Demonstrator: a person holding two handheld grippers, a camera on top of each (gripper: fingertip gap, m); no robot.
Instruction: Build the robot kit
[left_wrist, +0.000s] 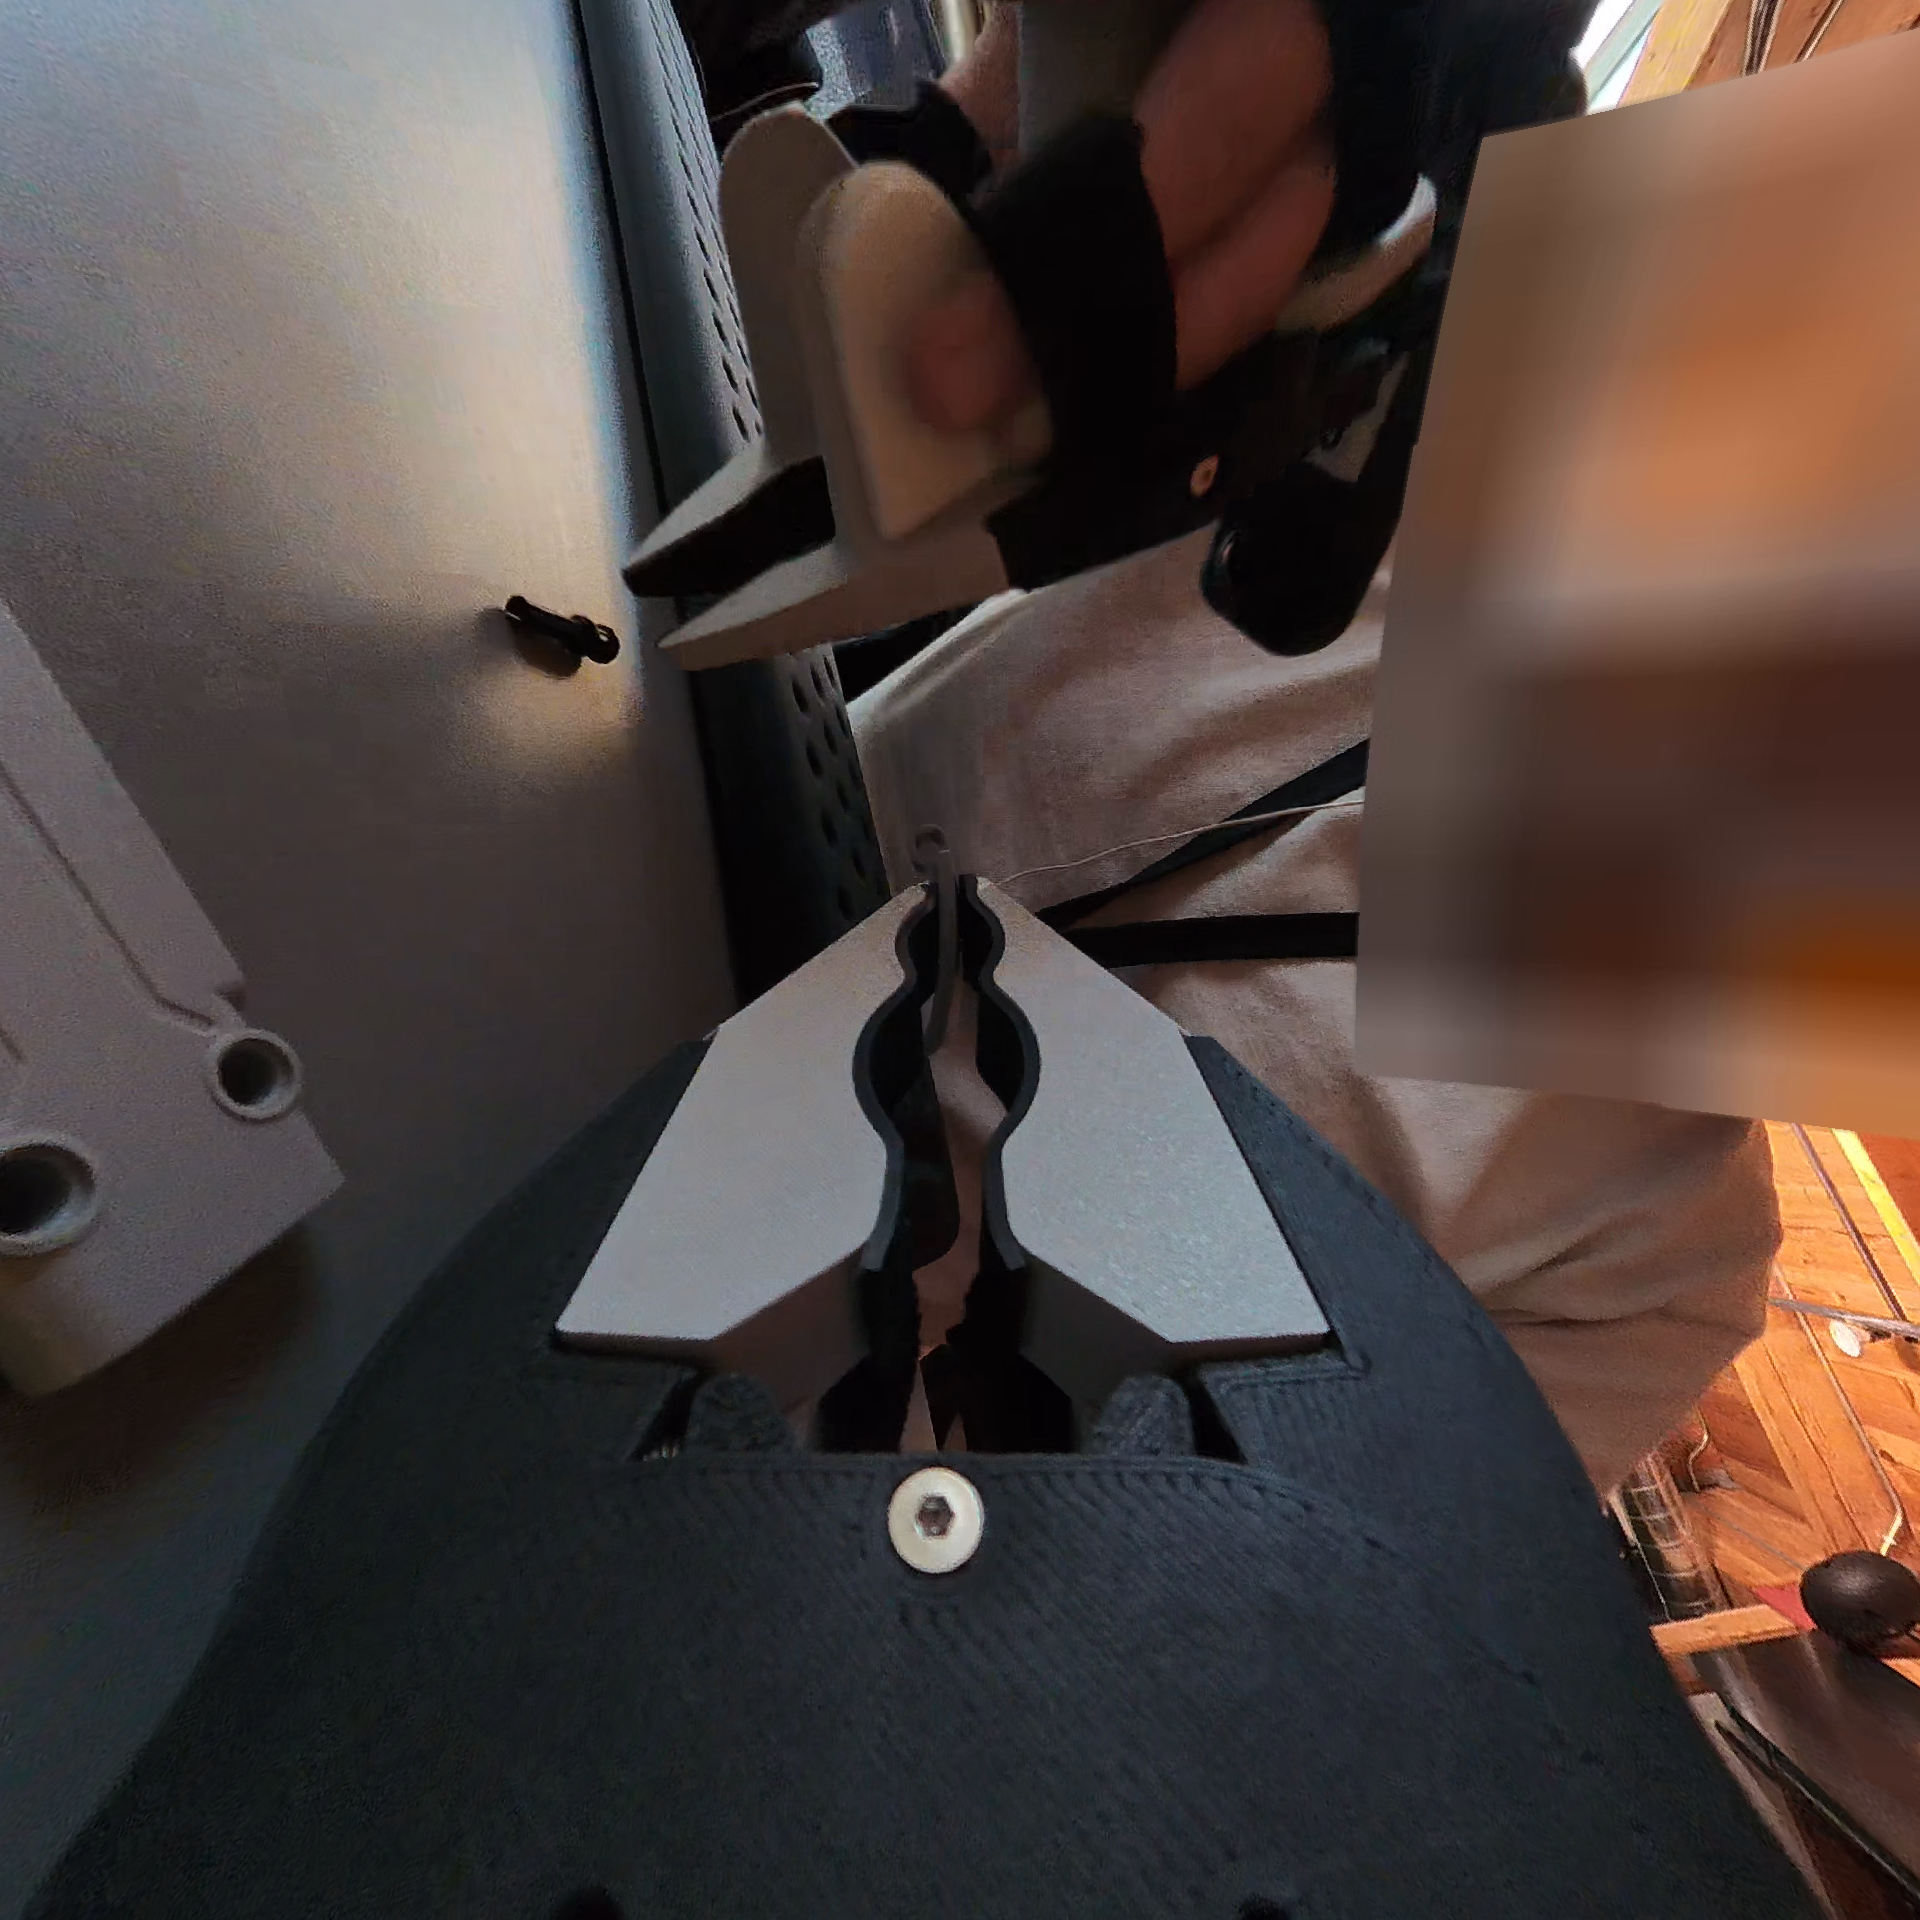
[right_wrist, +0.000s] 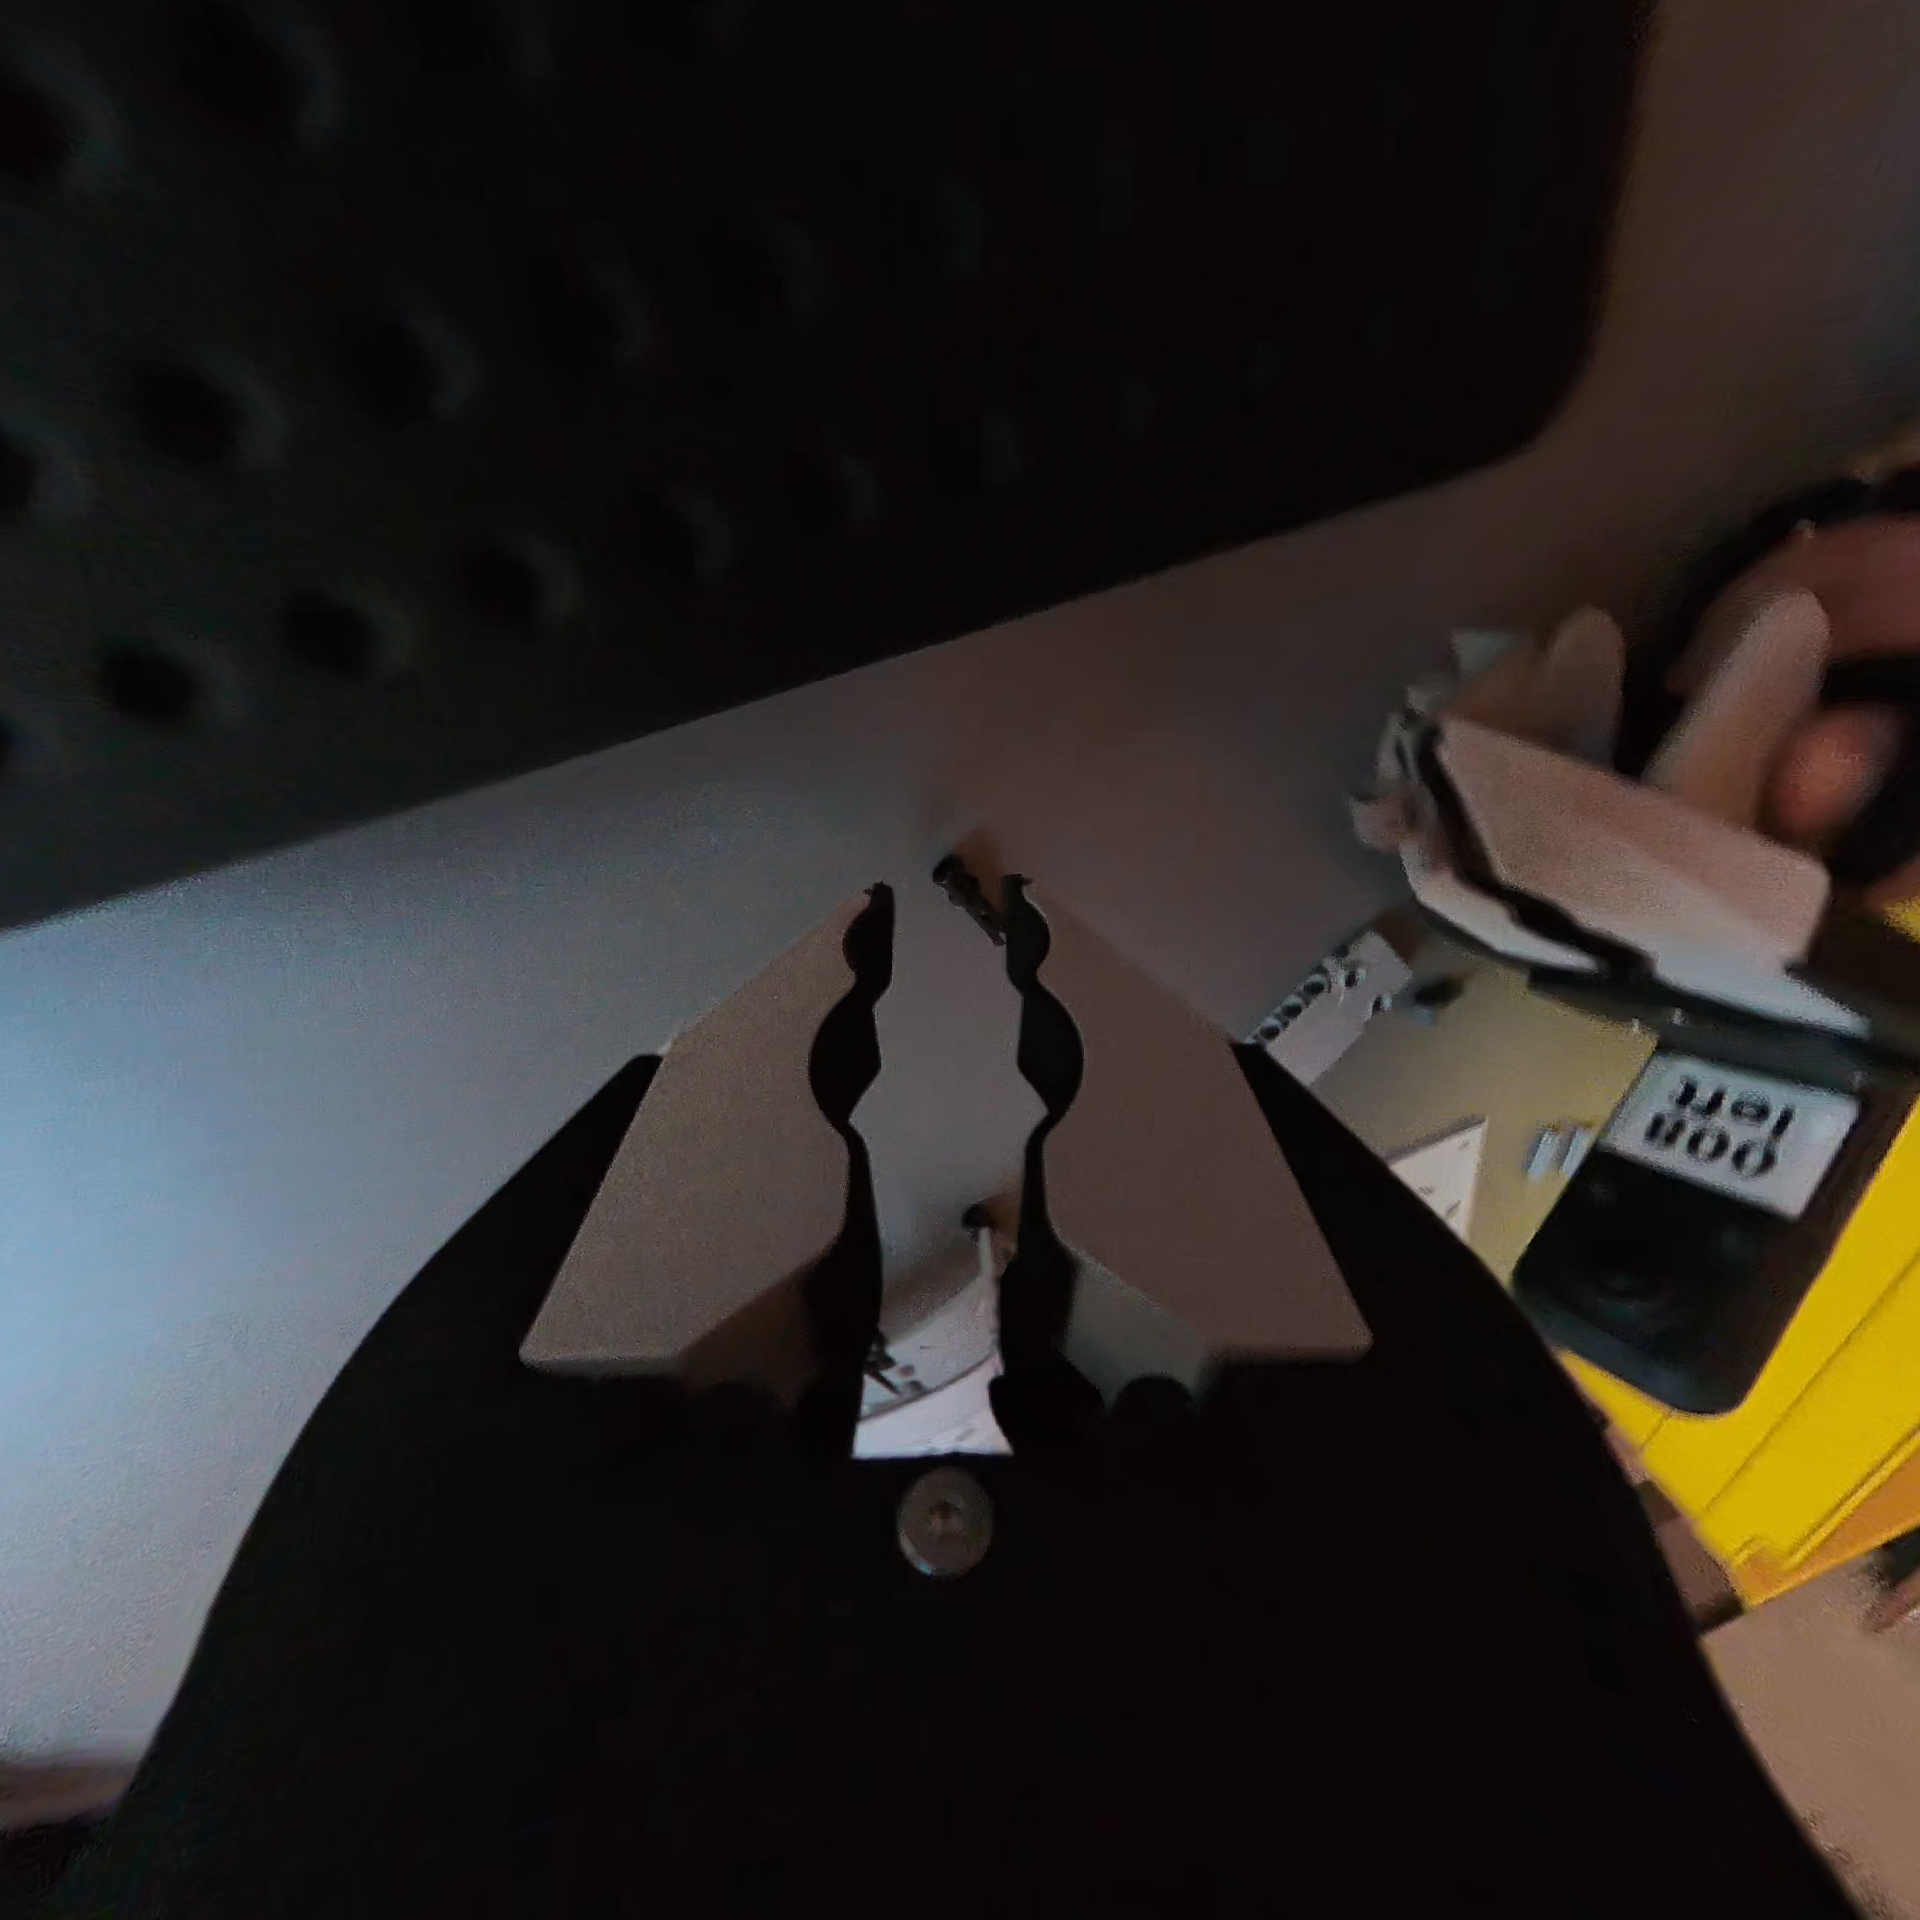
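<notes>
At lower centre of both views, the left gripper (left_wrist: 948, 904) jaws pinch a thin, light black plastic tie (left_wrist: 943, 940), while the right gripper (right_wrist: 951, 899) jaws, narrowly parted, near a small stiff black plastic rivet (right_wrist: 971, 899) on the grey desk (right_wrist: 312, 1039).

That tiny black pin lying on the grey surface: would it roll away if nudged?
Probably: the black pin looks rounded, slender and very light, so a nudge may roll or skid it across the smooth grey surface. The open right gripper hovers near it.
</notes>
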